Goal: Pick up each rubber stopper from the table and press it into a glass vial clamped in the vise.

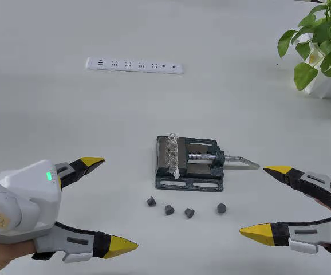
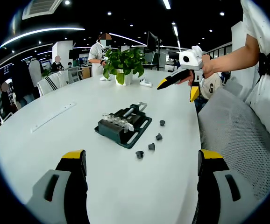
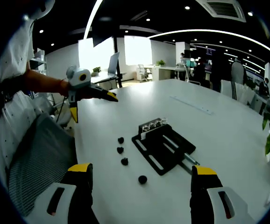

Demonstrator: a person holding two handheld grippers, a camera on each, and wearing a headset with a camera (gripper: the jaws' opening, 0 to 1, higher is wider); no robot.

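Jaws gape wide and empty on left gripper (image 1: 119,203) and right gripper (image 1: 252,200), both hovering over table (image 1: 68,126) at near edge. Between them four stoppers (image 1: 169,210) lie loose in rough row, just in front of vise (image 1: 203,172). Vials (image 1: 172,150) stand upright in tight row clamped in vise, mouths look unplugged though small to tell. Risks: stoppers tiny and round, off-centre pinch likely flicks one away; tilted press could jam stopper crooked or crack glass; wide jaw may clip neighbouring vial. Power strip (image 1: 134,65) and plant (image 1: 320,40) sit well beyond, no hazard
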